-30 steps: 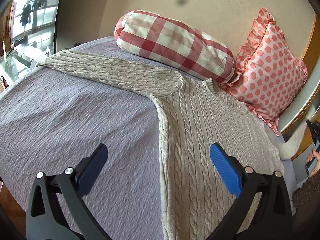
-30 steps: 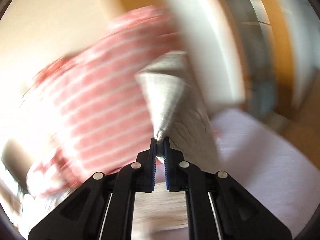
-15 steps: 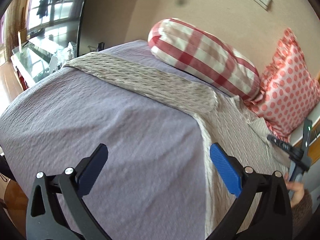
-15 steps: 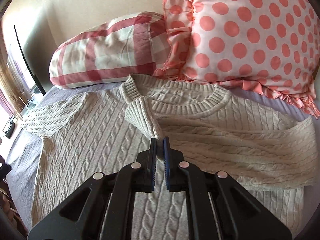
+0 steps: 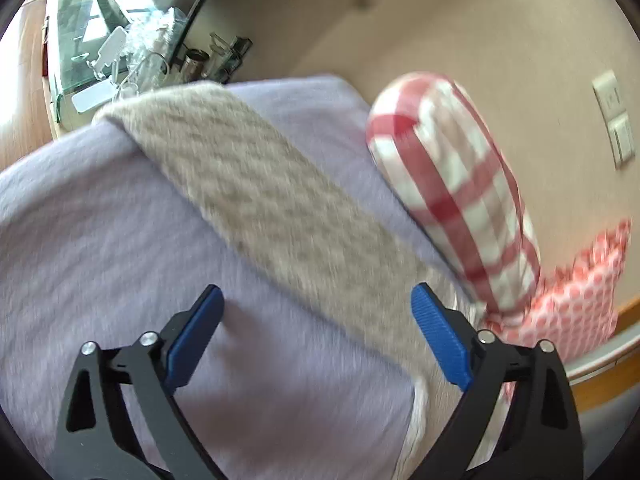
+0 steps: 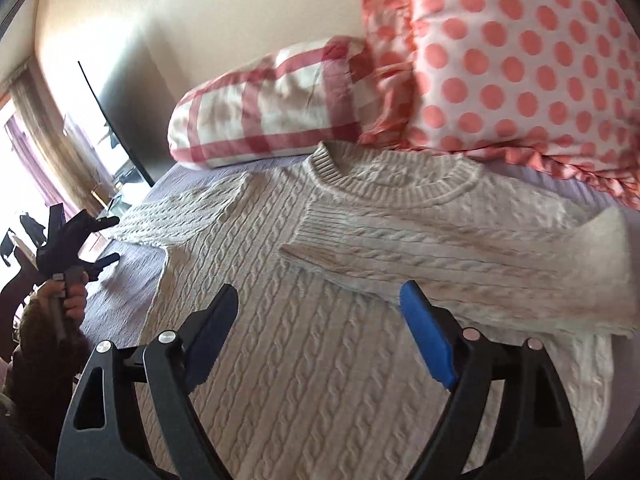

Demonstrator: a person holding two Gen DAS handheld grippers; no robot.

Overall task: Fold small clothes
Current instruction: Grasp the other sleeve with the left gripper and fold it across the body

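Observation:
A cream cable-knit sweater lies flat on the lavender bed cover. Its right sleeve is folded across the chest. Its left sleeve stretches out straight toward the bed's far corner. My right gripper is open and empty just above the sweater's chest, below the folded sleeve. My left gripper is open and empty above the outstretched left sleeve; it also shows in the right wrist view at far left, held in a hand.
A red-and-white checked bolster and a pink polka-dot pillow lie against the wall at the head of the bed. A glass table with clutter stands past the bed's far corner.
My right gripper has opened and let go of the right sleeve cuff, which now rests on the chest. My left gripper has swung left toward the outstretched left sleeve.

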